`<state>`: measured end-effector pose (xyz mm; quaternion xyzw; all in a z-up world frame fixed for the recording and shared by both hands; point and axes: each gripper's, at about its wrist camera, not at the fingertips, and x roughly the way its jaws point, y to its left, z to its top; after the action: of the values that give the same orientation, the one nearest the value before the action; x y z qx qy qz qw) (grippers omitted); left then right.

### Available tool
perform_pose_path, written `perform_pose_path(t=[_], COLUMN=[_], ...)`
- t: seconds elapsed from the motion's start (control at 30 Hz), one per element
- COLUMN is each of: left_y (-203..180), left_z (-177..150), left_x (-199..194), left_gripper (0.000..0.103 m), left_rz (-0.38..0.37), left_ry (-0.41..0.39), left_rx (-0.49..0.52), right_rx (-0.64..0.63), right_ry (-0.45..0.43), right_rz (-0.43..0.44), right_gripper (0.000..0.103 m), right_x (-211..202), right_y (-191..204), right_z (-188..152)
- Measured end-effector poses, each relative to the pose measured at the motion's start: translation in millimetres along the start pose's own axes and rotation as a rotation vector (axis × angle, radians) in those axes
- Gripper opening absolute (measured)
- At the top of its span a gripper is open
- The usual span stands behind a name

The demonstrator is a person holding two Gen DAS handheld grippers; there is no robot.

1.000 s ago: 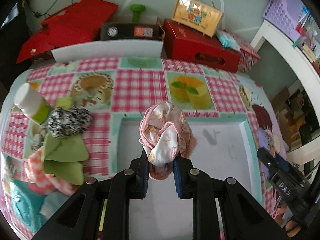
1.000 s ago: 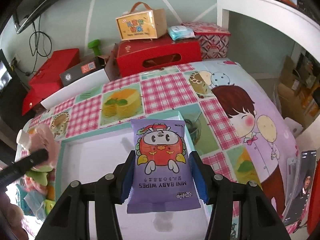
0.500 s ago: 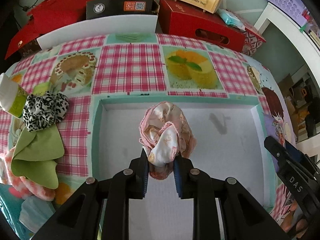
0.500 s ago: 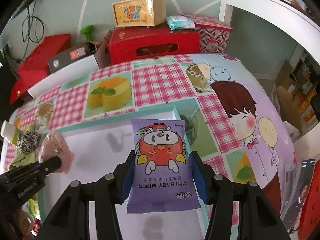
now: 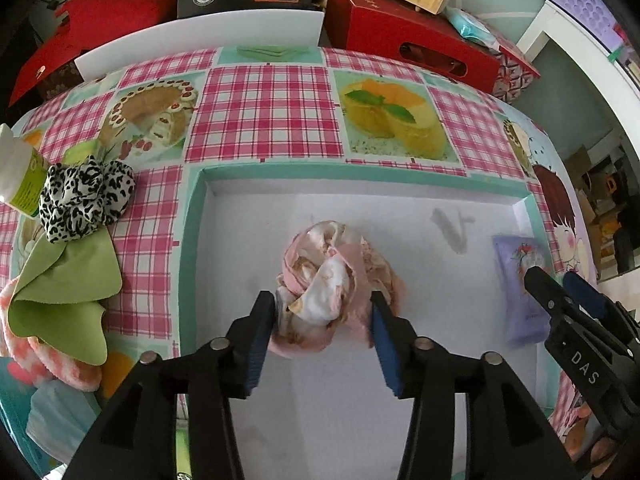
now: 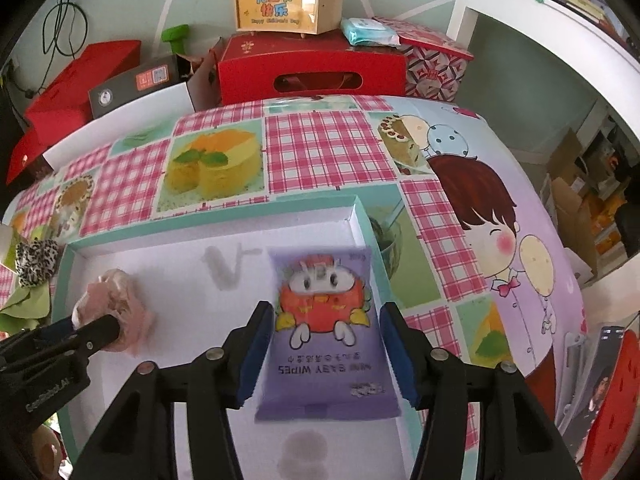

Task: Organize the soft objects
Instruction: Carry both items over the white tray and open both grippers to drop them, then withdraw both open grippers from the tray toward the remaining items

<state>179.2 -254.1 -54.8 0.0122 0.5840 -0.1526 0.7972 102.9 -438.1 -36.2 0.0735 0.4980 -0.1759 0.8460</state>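
Inside the white tray (image 5: 400, 420), the left claw (image 5: 323, 312) has just opened around the pink scrunchie (image 5: 332, 280), the right claw (image 6: 327, 334) likewise around the wipes pack (image 6: 324, 332).

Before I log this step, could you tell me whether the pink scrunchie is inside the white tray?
Inside: the pink scrunchie rests on the floor of the white tray, between the left claw's open pads.

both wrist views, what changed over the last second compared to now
Both tongs came down into the white tray and their jaws have just been opening. The left tongs let go of the pink scrunchie, which now rests on the tray floor between the pads. The right tongs released the purple wipes pack, lying in the tray's right end. The leopard scrunchie and green cloth stayed put.
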Motion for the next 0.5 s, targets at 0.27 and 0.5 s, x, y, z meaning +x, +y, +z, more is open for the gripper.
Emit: perform_pose_path(t=[0.27,0.5], left_y=[5.2,7.8], left_z=[-0.9,1.2], left_x=[-14.2,-22.3], left_gripper=[0.07,0.075], left_rz=[0.012,0.015], left_ry=[-0.036,-0.058], left_rx=[-0.005,-0.017], right_rx=[-0.021,-0.022], right_ry=[-0.008,-0.011], right_rz=[-0.025,-0.028], right_gripper=[0.075,0.079], right_x=[-4.2,-6.4], right_y=[2.0,2.7], right_z=[1.7,1.9])
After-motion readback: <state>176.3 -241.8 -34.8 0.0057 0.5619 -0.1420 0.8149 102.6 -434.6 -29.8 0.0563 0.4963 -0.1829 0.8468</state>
